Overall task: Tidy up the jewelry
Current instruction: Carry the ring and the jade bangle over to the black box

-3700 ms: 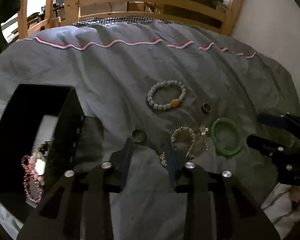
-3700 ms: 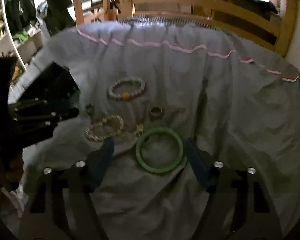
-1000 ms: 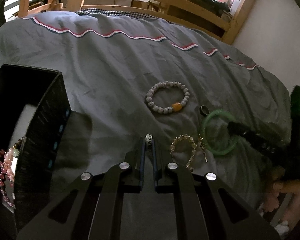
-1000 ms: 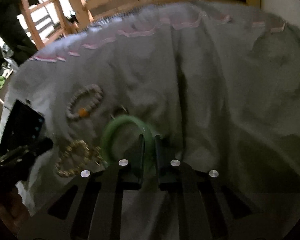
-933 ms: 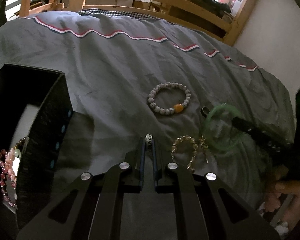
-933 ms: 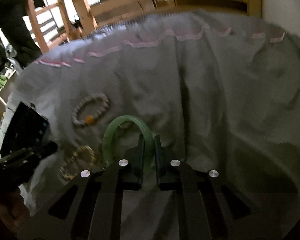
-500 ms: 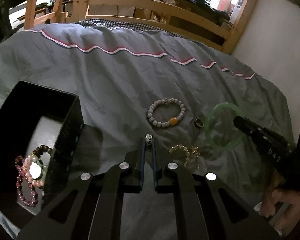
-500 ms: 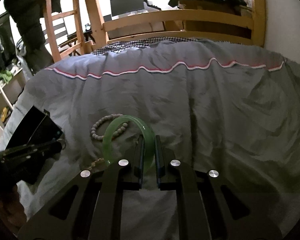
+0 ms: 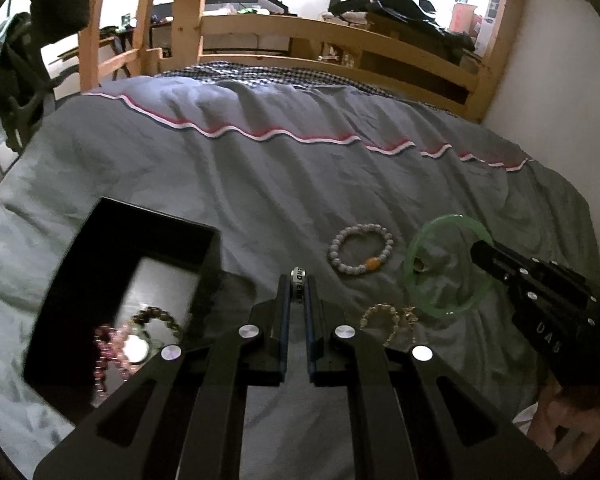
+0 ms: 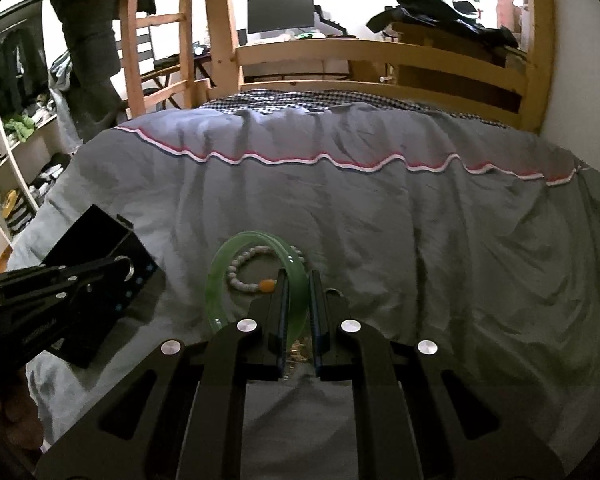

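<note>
My left gripper (image 9: 298, 286) is shut on a silver ring (image 9: 299, 279) and holds it above the grey bedspread, right of the black jewelry box (image 9: 112, 240). The box holds a pink bead bracelet (image 9: 104, 350) and a dark bead bracelet (image 9: 156, 316). My right gripper (image 10: 298, 284) is shut on a green bangle (image 10: 220, 276), lifted off the bed; it also shows in the left wrist view (image 9: 448, 268). A white bead bracelet with an orange bead (image 9: 360, 250), a gold chain bracelet (image 9: 388, 320) and a small ring (image 9: 420, 266) lie on the bedspread.
The wooden bed frame (image 9: 340, 36) runs along the far edge and a white wall (image 9: 560, 80) stands at the right. The left gripper's body (image 10: 60, 284) shows at the left of the right wrist view, over the box (image 10: 96, 232).
Both grippers have risen from the bed, the left with the ring and the right with the green bangle. The box's inside shows more fully.
</note>
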`<action>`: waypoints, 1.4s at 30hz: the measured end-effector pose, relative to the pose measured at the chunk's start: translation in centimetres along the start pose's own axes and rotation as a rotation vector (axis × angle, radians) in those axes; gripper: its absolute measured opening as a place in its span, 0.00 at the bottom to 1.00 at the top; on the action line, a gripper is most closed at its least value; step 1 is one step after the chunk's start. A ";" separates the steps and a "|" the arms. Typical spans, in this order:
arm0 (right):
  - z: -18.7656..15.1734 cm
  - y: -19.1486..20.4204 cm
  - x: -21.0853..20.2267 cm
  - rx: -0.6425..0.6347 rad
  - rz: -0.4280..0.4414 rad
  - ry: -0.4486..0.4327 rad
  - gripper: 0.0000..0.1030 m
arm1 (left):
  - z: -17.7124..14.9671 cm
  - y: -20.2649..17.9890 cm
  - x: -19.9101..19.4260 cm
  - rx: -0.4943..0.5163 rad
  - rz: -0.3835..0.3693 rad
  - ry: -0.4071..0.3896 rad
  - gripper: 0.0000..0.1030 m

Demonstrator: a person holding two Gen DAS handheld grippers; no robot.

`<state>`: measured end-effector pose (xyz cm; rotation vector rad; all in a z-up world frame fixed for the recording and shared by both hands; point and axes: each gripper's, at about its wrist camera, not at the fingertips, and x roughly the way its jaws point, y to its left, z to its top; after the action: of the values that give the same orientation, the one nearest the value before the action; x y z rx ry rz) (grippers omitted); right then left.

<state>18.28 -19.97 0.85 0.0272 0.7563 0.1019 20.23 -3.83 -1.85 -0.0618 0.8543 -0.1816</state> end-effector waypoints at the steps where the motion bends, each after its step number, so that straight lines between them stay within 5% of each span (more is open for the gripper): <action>1: 0.1 0.3 0.0 -0.006 -0.003 -0.001 0.10 | 0.1 0.2 -0.2 -0.003 0.007 -0.001 0.06; 10: 1.2 3.1 0.0 -0.034 -0.017 -0.005 0.10 | 0.8 2.7 -2.1 -0.052 0.061 0.007 0.06; 35: 2.5 13.2 1.2 -0.138 0.114 -0.008 0.10 | 1.6 9.3 -5.1 -0.222 0.198 -0.007 0.06; 42: 2.2 15.0 1.4 -0.150 0.148 0.001 0.10 | 1.2 10.8 -4.4 -0.271 0.238 0.049 0.06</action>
<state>19.55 -4.87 2.40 -0.0598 0.7453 0.2988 19.76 7.53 0.82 -0.2088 0.9231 0.1577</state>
